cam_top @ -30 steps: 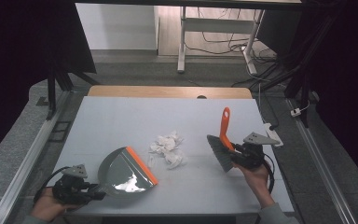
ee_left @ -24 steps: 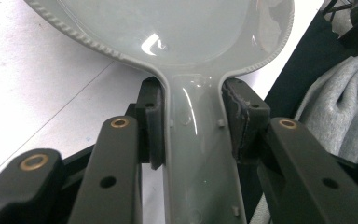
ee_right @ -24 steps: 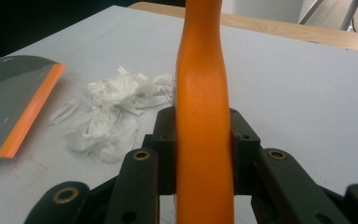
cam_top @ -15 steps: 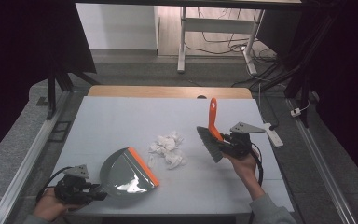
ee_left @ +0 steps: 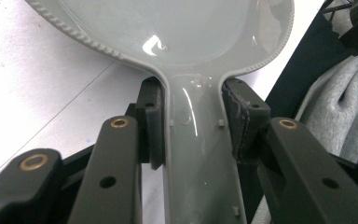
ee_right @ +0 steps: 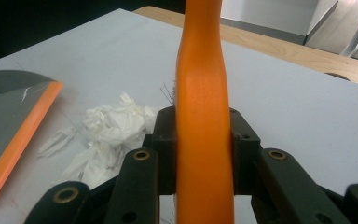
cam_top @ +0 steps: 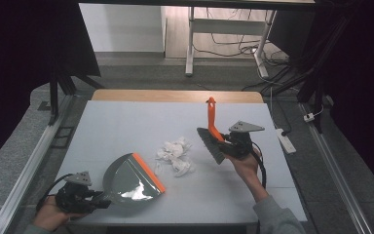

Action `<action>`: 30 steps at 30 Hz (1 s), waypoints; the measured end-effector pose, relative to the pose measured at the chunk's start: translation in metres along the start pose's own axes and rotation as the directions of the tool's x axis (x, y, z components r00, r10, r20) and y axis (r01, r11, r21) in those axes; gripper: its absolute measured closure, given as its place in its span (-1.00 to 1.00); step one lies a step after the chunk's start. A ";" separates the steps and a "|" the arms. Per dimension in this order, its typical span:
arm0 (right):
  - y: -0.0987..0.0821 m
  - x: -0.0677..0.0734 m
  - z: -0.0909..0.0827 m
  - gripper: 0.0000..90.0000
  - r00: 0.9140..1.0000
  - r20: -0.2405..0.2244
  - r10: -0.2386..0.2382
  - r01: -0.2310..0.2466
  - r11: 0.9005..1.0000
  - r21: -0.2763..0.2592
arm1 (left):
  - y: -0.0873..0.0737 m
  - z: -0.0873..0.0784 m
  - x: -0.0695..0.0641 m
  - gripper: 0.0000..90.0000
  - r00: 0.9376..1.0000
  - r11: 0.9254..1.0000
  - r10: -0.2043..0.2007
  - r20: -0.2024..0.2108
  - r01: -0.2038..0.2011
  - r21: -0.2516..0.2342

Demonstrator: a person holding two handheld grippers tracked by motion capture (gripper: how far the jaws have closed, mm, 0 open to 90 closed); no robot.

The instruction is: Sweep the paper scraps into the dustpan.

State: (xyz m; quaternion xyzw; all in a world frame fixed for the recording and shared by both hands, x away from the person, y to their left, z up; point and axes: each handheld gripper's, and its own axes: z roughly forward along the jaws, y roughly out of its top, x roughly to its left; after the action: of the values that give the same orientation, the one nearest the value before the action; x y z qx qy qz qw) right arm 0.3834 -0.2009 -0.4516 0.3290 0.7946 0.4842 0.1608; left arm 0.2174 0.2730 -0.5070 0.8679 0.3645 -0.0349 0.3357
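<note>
- My left tool [cam_top: 97,199] sits at the near left corner of the tabletop [cam_top: 126,126], clamped on the grey handle of the dustpan [cam_top: 131,178]; in the left gripper view the pads [ee_left: 151,123] press both sides of that handle [ee_left: 193,140].
- The dustpan lies flat just beyond that tool, its long axis running from the near left corner toward the middle, with the orange lip [cam_top: 148,171] as its open mouth facing the far right.
- Just past the lip, near the middle of the tabletop, lies the pile of crumpled white paper scraps [cam_top: 175,156]. A few pieces lie close to the lip; I cannot tell whether any touch it.
- My right tool [cam_top: 224,142] is on the far side of the pile, toward the right edge, gripping the brush [cam_top: 213,131] by its orange handle; in the right gripper view the handle [ee_right: 203,116] fills the space between the pads.
- The brush handle points up and toward the far edge, and the dark bristle head [cam_top: 210,145] hangs at the near end, tilted toward the scraps and apart from them.
- So the line that matters runs bristles, scraps, lip: the pile lies between the two tools, and the right hand is the one placed to push. I judge the coming stroke should travel from the right toward the near left, straight along the dustpan's axis, while the left tool holds the dustpan steady.
- I can read no brand, label or writing on the dustpan, the brush or the tabletop.
</note>
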 end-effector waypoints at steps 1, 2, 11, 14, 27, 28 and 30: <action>0.002 0.000 0.004 0.54 1.000 0.005 0.008 -0.008 1.000 0.003 | 0.000 0.000 0.000 0.37 1.000 1.000 0.000 0.001 0.000 0.001; 0.003 0.001 0.006 0.54 1.000 0.010 0.011 -0.011 1.000 0.007 | 0.000 0.001 0.001 0.37 1.000 1.000 0.000 0.002 0.000 0.003; 0.013 0.004 0.032 0.54 1.000 0.015 0.003 -0.004 1.000 0.027 | 0.000 0.001 0.000 0.37 1.000 1.000 -0.001 0.009 0.001 0.009; 0.017 0.005 0.041 0.54 1.000 0.017 -0.002 0.001 0.999 0.038 | 0.000 0.003 0.001 0.37 1.000 1.000 -0.001 0.014 0.001 0.014; 0.028 0.000 0.077 0.54 0.999 0.025 0.020 -0.022 0.998 0.061 | 0.001 0.006 0.002 0.37 1.000 1.000 -0.002 0.023 0.001 0.018; 0.029 0.000 0.078 0.54 0.999 0.029 0.018 -0.020 0.998 0.065 | 0.001 0.006 0.002 0.37 1.000 1.000 -0.001 0.023 0.001 0.018; 0.031 0.000 0.083 0.54 0.999 0.040 0.002 -0.006 0.997 0.077 | 0.001 0.007 0.002 0.37 1.000 1.000 -0.002 0.024 0.001 0.020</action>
State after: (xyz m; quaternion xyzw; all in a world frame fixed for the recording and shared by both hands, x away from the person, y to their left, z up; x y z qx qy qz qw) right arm 0.4420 -0.1364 -0.4645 0.3463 0.8087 0.4467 0.1630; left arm 0.2209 0.2696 -0.5120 0.8705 0.3607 -0.0492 0.3313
